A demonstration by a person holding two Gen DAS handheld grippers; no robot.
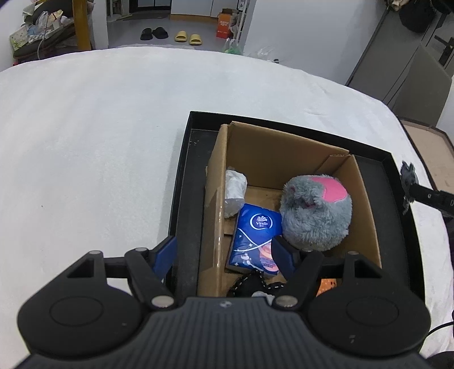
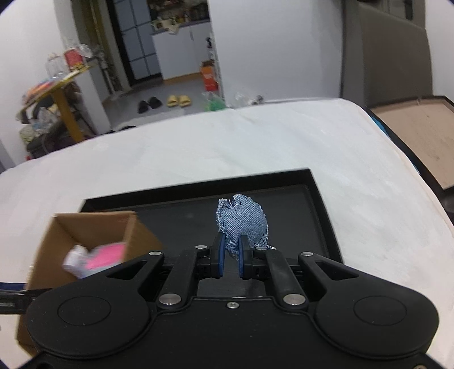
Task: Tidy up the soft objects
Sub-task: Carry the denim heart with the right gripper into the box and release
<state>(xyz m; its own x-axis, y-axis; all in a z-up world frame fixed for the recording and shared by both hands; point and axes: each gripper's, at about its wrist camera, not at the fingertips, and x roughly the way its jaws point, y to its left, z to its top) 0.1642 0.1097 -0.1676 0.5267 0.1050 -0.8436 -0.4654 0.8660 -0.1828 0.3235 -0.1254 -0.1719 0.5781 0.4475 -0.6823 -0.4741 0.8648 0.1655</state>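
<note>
A cardboard box (image 1: 283, 153) stands in a black tray (image 1: 181, 181) on the white bed. In the box lie a grey and pink plush toy (image 1: 315, 210), a blue Vinda tissue pack (image 1: 255, 238), a white wrapped bundle (image 1: 235, 190) and a black item with white stitching (image 1: 252, 283). My left gripper (image 1: 227, 252) is open and empty, above the box's near left wall. My right gripper (image 2: 230, 249) is shut on a denim cloth piece (image 2: 242, 221), held above the tray (image 2: 317, 198) to the right of the box (image 2: 85, 227). The right gripper also shows in the left wrist view (image 1: 408, 184).
The white bed sheet (image 1: 85, 142) spreads to the left and beyond the tray. A brown board (image 2: 417, 136) lies off the bed's right side. Slippers (image 1: 188, 37) and an orange box (image 1: 224, 25) are on the floor beyond.
</note>
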